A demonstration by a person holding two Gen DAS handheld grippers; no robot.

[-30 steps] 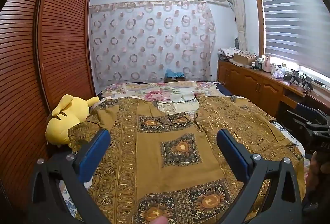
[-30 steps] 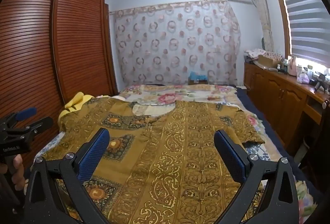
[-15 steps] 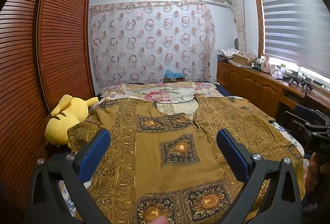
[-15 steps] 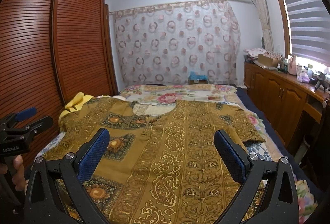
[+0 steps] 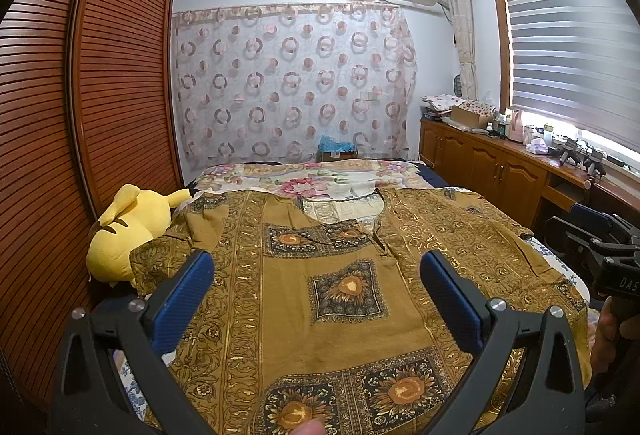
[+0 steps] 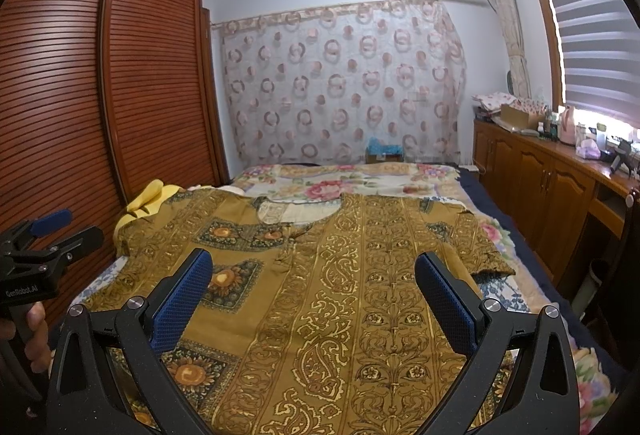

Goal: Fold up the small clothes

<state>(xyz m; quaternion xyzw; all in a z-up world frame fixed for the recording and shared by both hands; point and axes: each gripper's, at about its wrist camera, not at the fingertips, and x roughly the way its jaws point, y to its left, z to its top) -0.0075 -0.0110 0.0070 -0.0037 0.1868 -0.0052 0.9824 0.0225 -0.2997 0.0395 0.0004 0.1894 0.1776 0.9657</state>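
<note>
A gold-brown patterned shirt (image 5: 320, 287) (image 6: 340, 275) lies spread flat on the bed, collar toward the far wall, both short sleeves out to the sides. My left gripper (image 5: 316, 275) hovers open above the shirt's lower left part, nothing between its blue pads. My right gripper (image 6: 312, 271) hovers open over the lower right part, also holding nothing. Each view shows the other gripper at its edge: the right gripper (image 5: 600, 247) at the right, the left gripper (image 6: 44, 239) at the left, both in a hand.
A yellow plush toy (image 5: 128, 231) sits at the bed's left edge against the brown slatted wardrobe (image 5: 80, 115). A floral sheet (image 5: 320, 179) covers the far bed. Wooden cabinets (image 6: 552, 191) with clutter run along the right wall under the window.
Both views have stayed almost the same; the grippers drifted only slightly and remain open above the shirt.
</note>
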